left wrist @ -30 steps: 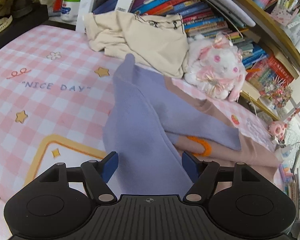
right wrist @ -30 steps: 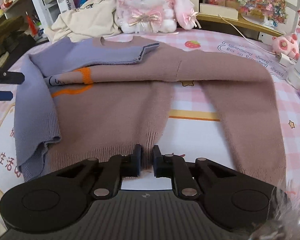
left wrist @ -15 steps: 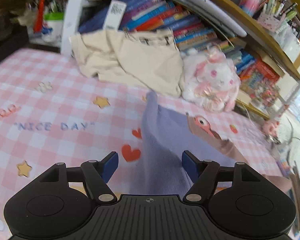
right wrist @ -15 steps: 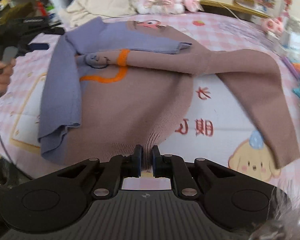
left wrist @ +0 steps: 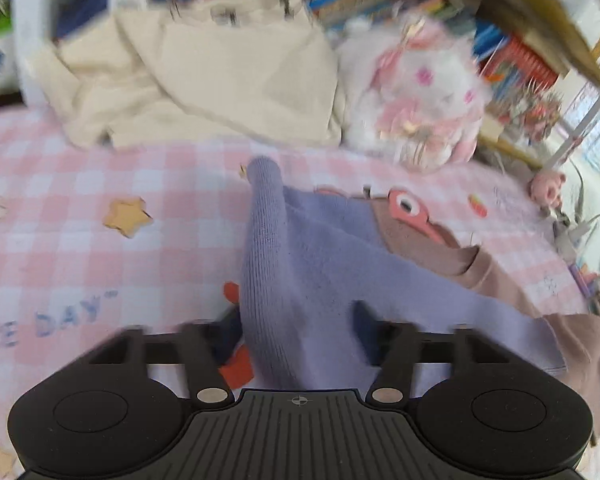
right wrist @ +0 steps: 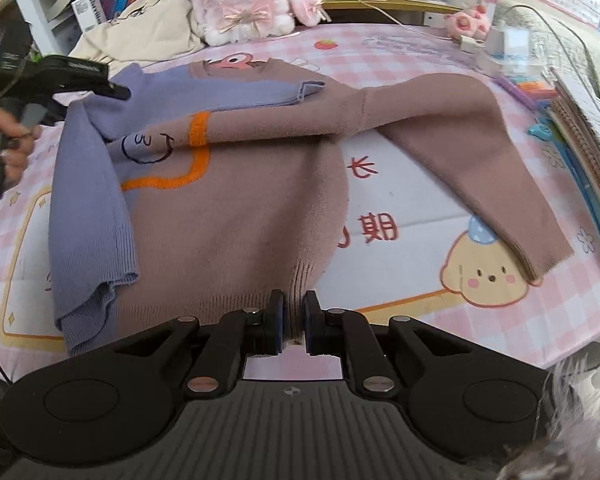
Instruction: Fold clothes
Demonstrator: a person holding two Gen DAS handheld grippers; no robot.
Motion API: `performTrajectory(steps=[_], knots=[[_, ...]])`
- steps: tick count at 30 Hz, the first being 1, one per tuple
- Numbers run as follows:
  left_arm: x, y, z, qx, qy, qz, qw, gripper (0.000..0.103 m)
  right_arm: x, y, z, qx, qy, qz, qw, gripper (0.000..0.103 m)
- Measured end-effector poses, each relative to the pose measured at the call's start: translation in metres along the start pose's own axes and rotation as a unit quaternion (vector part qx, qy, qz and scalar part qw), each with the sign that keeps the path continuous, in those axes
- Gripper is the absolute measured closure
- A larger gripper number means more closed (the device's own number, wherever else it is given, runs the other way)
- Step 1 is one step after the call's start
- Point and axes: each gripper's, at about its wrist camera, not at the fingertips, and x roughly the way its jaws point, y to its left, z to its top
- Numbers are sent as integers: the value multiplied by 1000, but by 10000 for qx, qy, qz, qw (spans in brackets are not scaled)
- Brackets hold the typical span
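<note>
A brown and lavender sweater [right wrist: 236,200] lies on the pink checked table cover, its lavender sleeve [right wrist: 228,88] folded across the chest and its brown sleeve [right wrist: 472,152] stretched out to the right. My right gripper [right wrist: 293,322] is shut on the sweater's bottom hem near the front edge. My left gripper [left wrist: 296,336] is open, its fingers either side of the sweater's lavender shoulder fold [left wrist: 268,264]; it also shows in the right wrist view [right wrist: 80,76] at the sweater's left shoulder. The left wrist view is blurred.
A cream garment [left wrist: 204,76] and a white plush rabbit [right wrist: 252,0] sit at the back by shelves of books. Notebooks and pens [right wrist: 572,132] line the right edge. A small pink toy [right wrist: 468,24] and cables lie at the back right.
My left gripper has moved forward along the lavender fold toward the shoulder. My right gripper has stayed shut on the hem while the sweater's body bunched and shifted.
</note>
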Motion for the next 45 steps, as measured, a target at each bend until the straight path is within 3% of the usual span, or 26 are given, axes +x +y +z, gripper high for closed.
performTrajectory(steps=[2,5,7,8,10,12,13,17,22,25,28,32,35,37,39,40,42,43,44,45], knots=[[5,5,-2,-115,-10,-227,9997,92,-4,-4,-1,46,46,-106,9999,93],[-16,4,-11,-207,-387,-443,9981,93,-8,-9,-5,205,138,-150,9996,94],[-40,11,-18,-418,-835,-475,9945,93,-11,-9,-5,212,166,-122,9996,94],[-51,20,-22,-612,-1041,-366,9920,92,-12,-5,-4,146,169,-53,9997,94],[-60,37,-35,-812,-1186,296,9892,91,-15,5,-3,3,174,99,9998,94],[-54,52,-46,-724,-950,897,9888,90,-12,18,-3,-264,269,250,9990,94],[-55,56,-50,-649,-851,1052,9887,83,-11,25,-4,-401,320,326,9981,94],[-90,57,-63,-302,-1235,1340,9828,55,-5,39,-3,-715,498,545,9947,94],[-126,21,-82,673,-1570,1256,9773,54,0,58,-8,-1134,691,893,9871,93],[-120,-21,-86,1336,-1473,750,9771,54,2,69,-13,-1422,878,1103,9797,93],[-95,-71,-89,2026,-1197,341,9713,54,1,61,-14,-1375,1052,1195,9776,93],[-49,-132,-94,2852,-945,345,9532,54,-4,40,-12,-1117,981,1217,9814,86],[-18,-168,-94,3330,-874,584,9371,54,-11,27,-6,-975,673,1103,9868,68],[1,-184,-93,3574,-866,882,9257,54,-10,19,-1,-798,597,1119,9887,66],[18,-194,-91,3708,-858,1228,9166,58,-8,12,4,-620,531,1140,9901,66],[25,-197,-90,3725,-840,1382,9138,65,-7,8,6,-530,498,1150,9907,66],[33,-198,-90,3711,-796,1533,9124,72,-5,1,11,-351,432,1170,9916,66],[37,-199,-89,3754,-812,1586,9096,86,-4,-3,13,-262,399,1181,9919,66],[37,-198,-88,3731,-826,1604,9101,95,-3,-7,15,-173,365,1190,9921,66],[35,-194,-85,3629,-838,1581,9145,95,-2,-10,18,-83,332,1200,9922,66]])
